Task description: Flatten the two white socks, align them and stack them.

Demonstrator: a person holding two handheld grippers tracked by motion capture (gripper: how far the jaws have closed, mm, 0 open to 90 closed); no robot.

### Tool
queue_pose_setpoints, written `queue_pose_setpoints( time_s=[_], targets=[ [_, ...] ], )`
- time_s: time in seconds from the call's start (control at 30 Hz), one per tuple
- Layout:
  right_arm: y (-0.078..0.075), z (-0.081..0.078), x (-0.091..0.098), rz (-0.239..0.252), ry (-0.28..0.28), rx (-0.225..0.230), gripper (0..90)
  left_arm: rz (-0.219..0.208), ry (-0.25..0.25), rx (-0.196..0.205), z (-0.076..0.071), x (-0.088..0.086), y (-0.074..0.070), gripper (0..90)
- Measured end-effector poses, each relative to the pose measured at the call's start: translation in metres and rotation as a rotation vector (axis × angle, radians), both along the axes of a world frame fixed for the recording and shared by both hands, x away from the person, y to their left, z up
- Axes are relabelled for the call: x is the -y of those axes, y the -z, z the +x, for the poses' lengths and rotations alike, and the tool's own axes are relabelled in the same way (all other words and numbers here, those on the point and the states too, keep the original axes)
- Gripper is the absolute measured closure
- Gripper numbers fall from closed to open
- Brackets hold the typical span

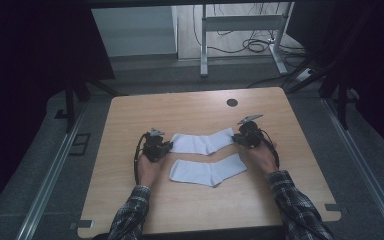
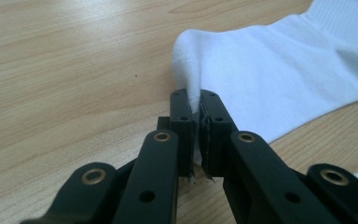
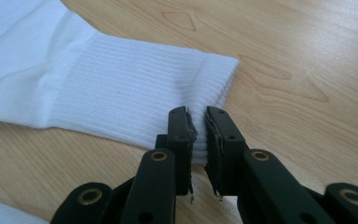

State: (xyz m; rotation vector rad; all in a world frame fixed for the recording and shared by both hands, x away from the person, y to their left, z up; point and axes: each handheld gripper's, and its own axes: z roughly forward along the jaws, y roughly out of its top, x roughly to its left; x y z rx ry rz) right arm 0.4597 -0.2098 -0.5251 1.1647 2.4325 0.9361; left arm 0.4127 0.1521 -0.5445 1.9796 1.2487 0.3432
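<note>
Two white socks lie side by side on the wooden table (image 1: 130,115). The far sock (image 1: 202,142) is held at both ends. My left gripper (image 1: 167,146) is shut on its toe end, pinching up a fold of cloth (image 2: 191,74) between the pads; gripper (image 2: 195,100). My right gripper (image 1: 236,137) is shut on the ribbed cuff (image 3: 121,93), whose edge sits between the pads; gripper (image 3: 196,116). The near sock (image 1: 207,171) rests flat and free between the person's two hands.
A dark round hole (image 1: 232,102) sits in the tabletop near the far edge. Beyond the table stand a metal desk frame (image 1: 203,45) and floor cables (image 1: 255,45). Bare wood lies to the left and right of the socks.
</note>
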Motion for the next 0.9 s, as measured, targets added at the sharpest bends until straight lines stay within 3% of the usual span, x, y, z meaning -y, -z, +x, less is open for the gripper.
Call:
queue_pose_setpoints(
  time_s=[0.27, 0.43, 0.9],
  targets=[
    [-0.009, -0.007, 0.002, 0.012, -0.012, 0.015, 81.4, -0.036, 0.0, 0.025, -0.004, -0.003, -0.012, 85.6],
    [-0.017, -0.013, 0.003, 0.026, -0.021, 0.023, 81.8, -0.022, 0.01, 0.048, -0.009, -0.002, -0.02, 85.6],
    [-0.038, -0.037, 0.013, 0.063, -0.038, 0.063, 82.3, -0.046, 0.051, 0.09, -0.032, 0.0, -0.043, 85.6]
  ],
)
